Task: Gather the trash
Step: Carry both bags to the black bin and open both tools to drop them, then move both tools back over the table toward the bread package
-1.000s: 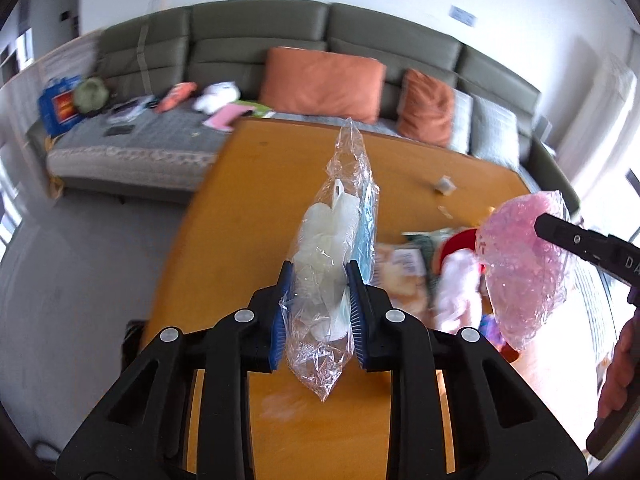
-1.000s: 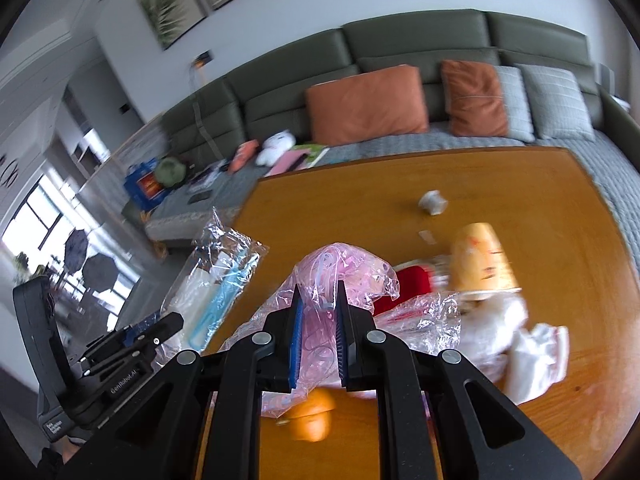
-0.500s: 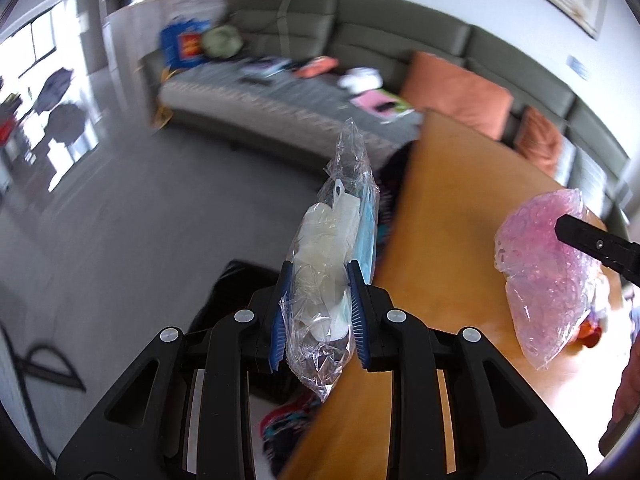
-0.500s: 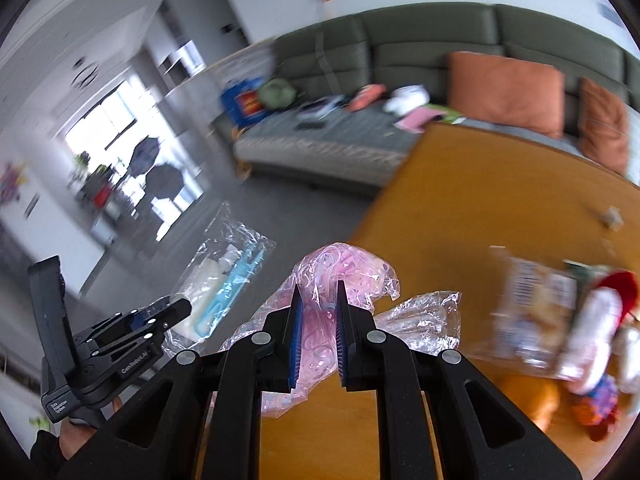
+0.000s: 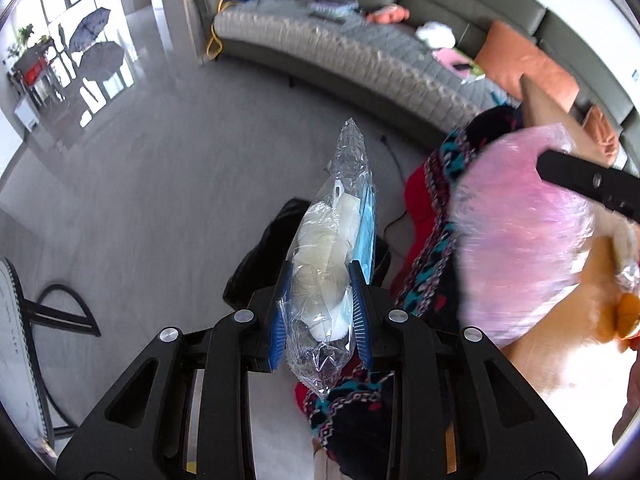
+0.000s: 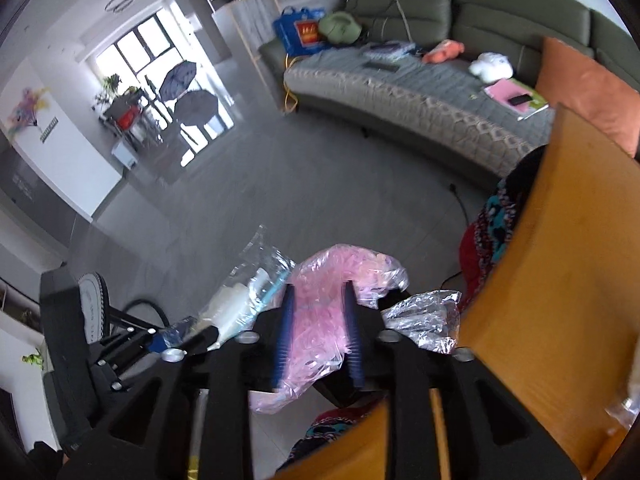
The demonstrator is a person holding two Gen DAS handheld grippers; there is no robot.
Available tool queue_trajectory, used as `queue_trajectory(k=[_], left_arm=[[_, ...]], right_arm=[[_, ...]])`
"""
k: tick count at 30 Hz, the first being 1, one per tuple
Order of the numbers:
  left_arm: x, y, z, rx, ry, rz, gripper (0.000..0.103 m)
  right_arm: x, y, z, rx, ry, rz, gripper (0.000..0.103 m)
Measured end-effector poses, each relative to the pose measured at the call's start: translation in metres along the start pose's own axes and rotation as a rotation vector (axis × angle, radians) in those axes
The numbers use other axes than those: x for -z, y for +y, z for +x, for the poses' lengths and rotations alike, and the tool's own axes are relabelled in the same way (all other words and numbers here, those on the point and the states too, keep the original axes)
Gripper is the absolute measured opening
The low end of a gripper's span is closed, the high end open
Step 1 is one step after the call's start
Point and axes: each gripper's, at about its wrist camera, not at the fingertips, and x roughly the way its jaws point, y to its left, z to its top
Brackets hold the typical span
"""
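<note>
Clear bag [image 5: 328, 280]: transparent plastic pouch standing upright between the left gripper's blue pads, holding white rounded pieces and a light-blue strip; its crinkled tail hangs below the pads, just off the table's edge.
Left gripper [image 5: 320, 308]: jaws opening, the clear bag between them and the pads touching its sides; it points steeply down at the floor beside the table [image 5: 560, 344].
Pink bag [image 6: 316, 320]: thin plastic bag full of pink loops, lying between the right gripper's blue pads, also off the table's edge, nearer it than the clear bag.
Right gripper [image 6: 318, 332]: jaws opening, a visible gap on the right-hand pad; tilted downward beside the table corner.
Black bin bag [image 5: 264, 256]: dark open sack on the floor below both grippers, next to the table; its contents cannot be told.
Patterned cloth [image 5: 436, 232]: red, black and teal knit hanging at the table's side.
Sofa [image 5: 400, 52]: beyond the table, grey-green, with orange cushions [image 5: 524, 64].
</note>
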Motion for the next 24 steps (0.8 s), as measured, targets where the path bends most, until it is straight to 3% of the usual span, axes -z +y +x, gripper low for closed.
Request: queue_trajectory(k=[1, 2, 3, 7, 10, 16, 24], left_arm=[[0.000, 0.003, 0.006, -0.006, 0.012, -0.008, 0.069], [-0.003, 0.009, 0.012, -0.013, 0.027, -0.020, 0.087], [-0.006, 0.014, 0.018, -0.013, 0.024, -0.035, 0.098], [-0.015, 0.028, 0.026, -0.043, 0.028, -0.082, 0.098], [-0.013, 0.038, 0.022, -0.068, 0.020, -0.094, 0.098], [-0.011, 0.032, 0.023, -0.030, 0.043, -0.107, 0.098], [-0.004, 0.005, -0.002, 0.011, 0.031, -0.078, 0.098]], right_arm=[[-0.002, 0.002, 0.004, 0.002, 0.001, -0.001, 0.054], [-0.005, 0.006, 0.010, 0.020, 0.001, -0.004, 0.056], [-0.007, 0.009, 0.015, 0.033, 0.001, -0.008, 0.056], [-0.018, 0.014, 0.027, 0.051, 0.006, -0.021, 0.056], [-0.018, 0.012, 0.029, 0.071, -0.004, -0.019, 0.067], [-0.023, -0.002, 0.034, 0.072, -0.010, 0.000, 0.072], [-0.019, -0.014, -0.002, 0.070, -0.069, 0.030, 0.078]])
